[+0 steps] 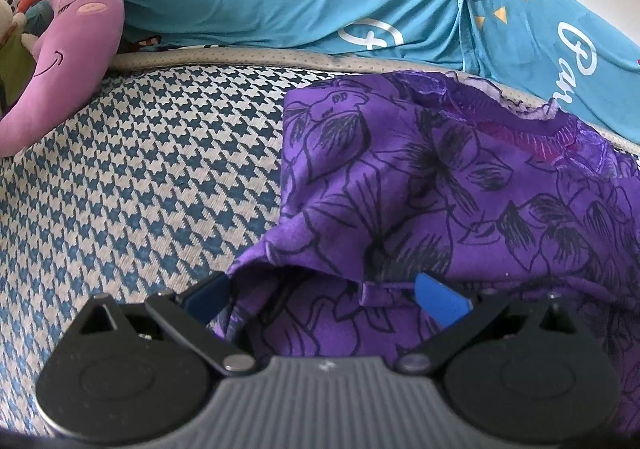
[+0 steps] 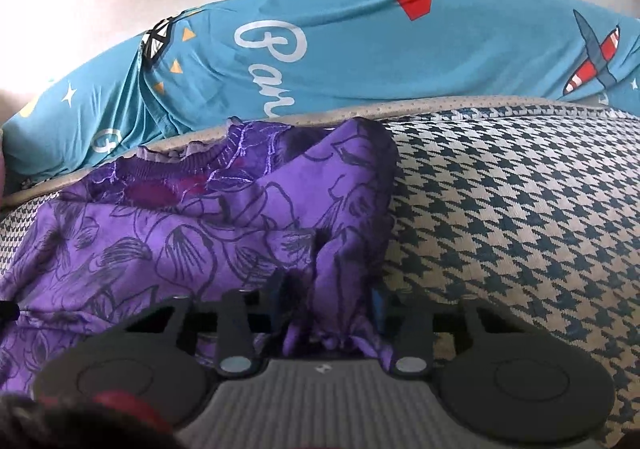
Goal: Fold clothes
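Purple top [image 1: 460,185] may slip: right hand-held gripper [image 2: 326,297] pinches only a thin bunch, left hand-held gripper [image 1: 322,291] gapes near the bed's [image 1: 140,177] back edge.

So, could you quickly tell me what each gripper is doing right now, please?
Left gripper: open, its fingers either side of the purple shirt hem.
Right gripper: shut on the purple shirt, cloth bunched between its fingers.
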Demonstrator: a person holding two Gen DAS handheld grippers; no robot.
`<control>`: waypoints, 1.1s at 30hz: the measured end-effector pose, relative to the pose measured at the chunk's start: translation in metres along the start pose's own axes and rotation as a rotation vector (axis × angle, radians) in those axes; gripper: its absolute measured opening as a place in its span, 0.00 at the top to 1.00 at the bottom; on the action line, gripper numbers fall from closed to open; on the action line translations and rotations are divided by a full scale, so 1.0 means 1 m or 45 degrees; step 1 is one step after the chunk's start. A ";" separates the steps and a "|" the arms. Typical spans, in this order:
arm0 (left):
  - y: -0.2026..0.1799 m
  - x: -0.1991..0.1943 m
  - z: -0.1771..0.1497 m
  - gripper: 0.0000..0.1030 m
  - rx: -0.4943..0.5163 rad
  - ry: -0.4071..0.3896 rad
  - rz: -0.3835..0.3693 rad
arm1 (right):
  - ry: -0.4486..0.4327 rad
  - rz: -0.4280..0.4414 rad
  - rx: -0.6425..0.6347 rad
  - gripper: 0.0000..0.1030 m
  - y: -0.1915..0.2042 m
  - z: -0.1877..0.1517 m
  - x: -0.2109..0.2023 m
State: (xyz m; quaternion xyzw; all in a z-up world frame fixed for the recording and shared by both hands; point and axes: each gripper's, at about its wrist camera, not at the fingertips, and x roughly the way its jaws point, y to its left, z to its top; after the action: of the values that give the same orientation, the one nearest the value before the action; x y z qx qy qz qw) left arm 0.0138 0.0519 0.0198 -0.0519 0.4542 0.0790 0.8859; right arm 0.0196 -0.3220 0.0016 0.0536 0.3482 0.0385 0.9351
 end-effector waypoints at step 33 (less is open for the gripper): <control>-0.007 -0.006 -0.007 0.00 0.064 0.013 -0.018 | -0.032 -0.023 0.007 0.77 0.013 0.002 -0.003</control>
State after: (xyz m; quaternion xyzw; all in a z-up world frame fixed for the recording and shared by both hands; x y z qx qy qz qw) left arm 0.0060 0.0432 0.0206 -0.0331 0.4602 0.0610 0.8851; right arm 0.0184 -0.3094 0.0064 0.0535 0.3370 0.0285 0.9396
